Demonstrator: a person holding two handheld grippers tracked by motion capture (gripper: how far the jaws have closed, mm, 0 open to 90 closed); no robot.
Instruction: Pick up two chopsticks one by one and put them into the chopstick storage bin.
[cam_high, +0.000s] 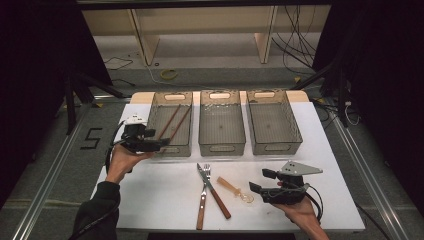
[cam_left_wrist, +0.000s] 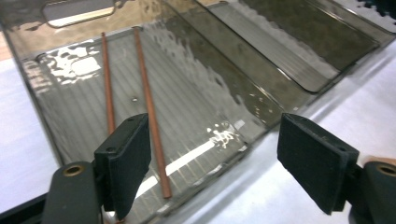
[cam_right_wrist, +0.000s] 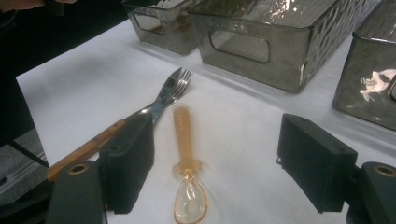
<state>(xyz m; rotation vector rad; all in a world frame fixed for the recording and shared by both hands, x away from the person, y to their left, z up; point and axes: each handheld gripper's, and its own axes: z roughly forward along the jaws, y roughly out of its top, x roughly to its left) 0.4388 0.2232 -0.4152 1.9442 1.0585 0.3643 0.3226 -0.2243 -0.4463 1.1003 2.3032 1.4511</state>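
- Left gripper (cam_high: 161, 144): held at the near end of the left bin (cam_high: 186, 100), jaws spread wide with nothing between the pads; no contact with anything is seen.
- Two brown chopsticks (cam_high: 172, 122) are seen lying loose on the floor of that bin, side by side and slightly splayed, slanting from its near left toward its far right (a lie that fits a drop rather than a careful laying-down). In the left gripper view the chopsticks (cam_left_wrist: 148, 102) lie beyond and below the pads, clear of both.
- Right gripper (cam_high: 262, 181): held low over the white table (cam_high: 150, 200) at the near right, jaws likewise wide apart and empty. It is pointed toward the amber spoon (cam_high: 235, 189), bowl end nearest, which is judged to be the next piece lined up for a pick.
- A fork (cam_high: 204, 192) and a knife (cam_high: 214, 192), both wooden-handled, are seen crossed just left of the spoon.
- Middle bin (cam_high: 237, 107) and right bin (cam_high: 295, 120) hold nothing; one kind of cutlery per bin is the likely scheme.
- Sorting is judged barely begun: chopsticks binned, three pieces left on the table.
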